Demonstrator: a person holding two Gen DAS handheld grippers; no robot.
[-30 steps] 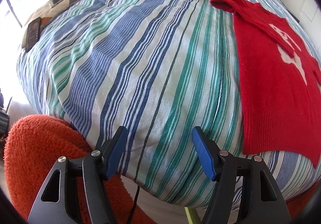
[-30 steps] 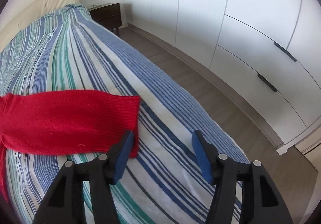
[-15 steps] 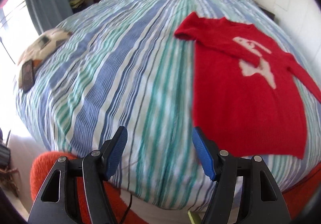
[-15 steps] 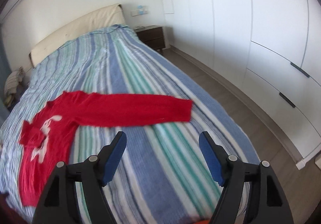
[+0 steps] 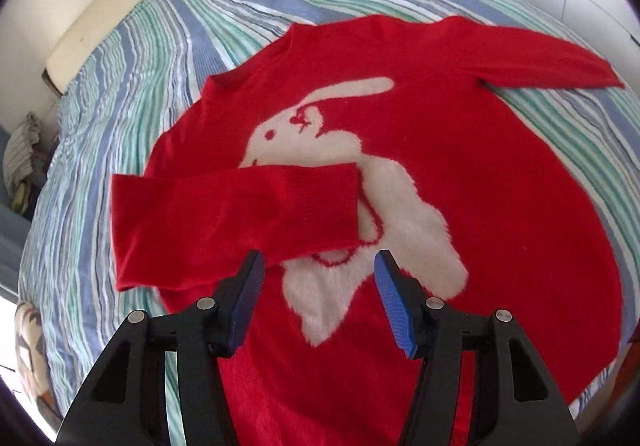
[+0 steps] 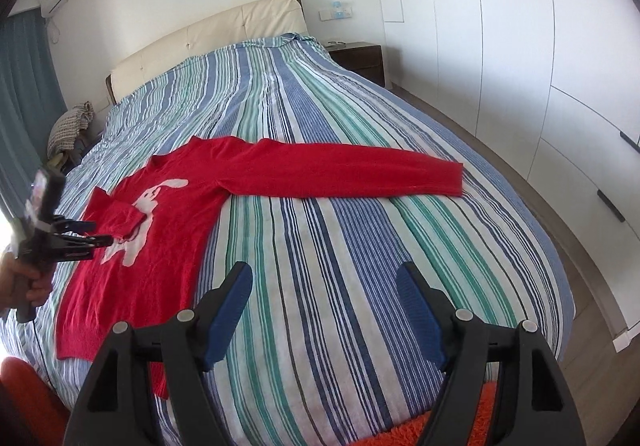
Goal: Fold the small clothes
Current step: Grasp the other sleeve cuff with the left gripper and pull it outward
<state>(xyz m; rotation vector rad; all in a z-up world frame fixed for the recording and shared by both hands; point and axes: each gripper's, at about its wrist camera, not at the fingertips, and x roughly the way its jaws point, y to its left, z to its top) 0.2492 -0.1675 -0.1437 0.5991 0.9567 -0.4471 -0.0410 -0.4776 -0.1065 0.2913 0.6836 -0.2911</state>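
So, done: one sleeve (image 5: 236, 214) lies across red sweater (image 5: 480, 182).
Left: other sleeve (image 6: 352, 170), body folds.
My left gripper (image 5: 318, 298): closing, empty.
My right gripper (image 6: 324, 310): released, empty.

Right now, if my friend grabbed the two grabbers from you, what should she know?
Left gripper: nothing between its pads, jaws closing, over the red bunny sweater by the folded sleeve.
Right gripper: open, empty, above the bare striped bedcover.
The sweater lies face up on the bed.
Done: one sleeve is folded across the chest.
Left: the other sleeve lies stretched out straight; probably fold it in, then fold the body.
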